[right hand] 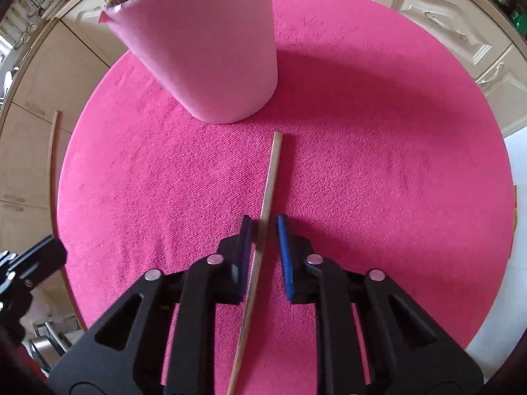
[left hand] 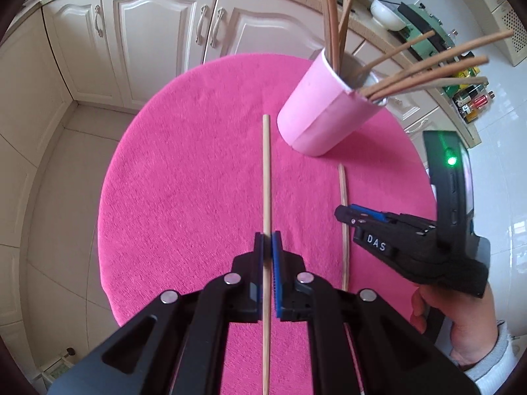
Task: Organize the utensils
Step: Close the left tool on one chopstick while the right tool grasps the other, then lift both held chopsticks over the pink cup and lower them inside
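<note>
A pink cup (left hand: 321, 115) stands on the round pink cloth-covered table (left hand: 197, 164) and holds several wooden chopsticks (left hand: 425, 72). My left gripper (left hand: 267, 243) is shut on one pale chopstick (left hand: 266, 171), held above the cloth and pointing at the far edge. In the right wrist view the cup (right hand: 210, 49) is close ahead. My right gripper (right hand: 263, 230) has its jaws slightly apart around a second chopstick (right hand: 271, 171) that lies on the cloth; the left pad touches it. The right gripper also shows in the left wrist view (left hand: 349, 215), over that chopstick (left hand: 344, 230).
Cream kitchen cabinets (left hand: 148, 33) stand behind the table, with a counter holding a white bowl (left hand: 387, 16) and bottles (left hand: 471, 98) at the right. The floor is tiled (left hand: 56, 197). The left gripper's body (right hand: 29, 266) shows at the left edge.
</note>
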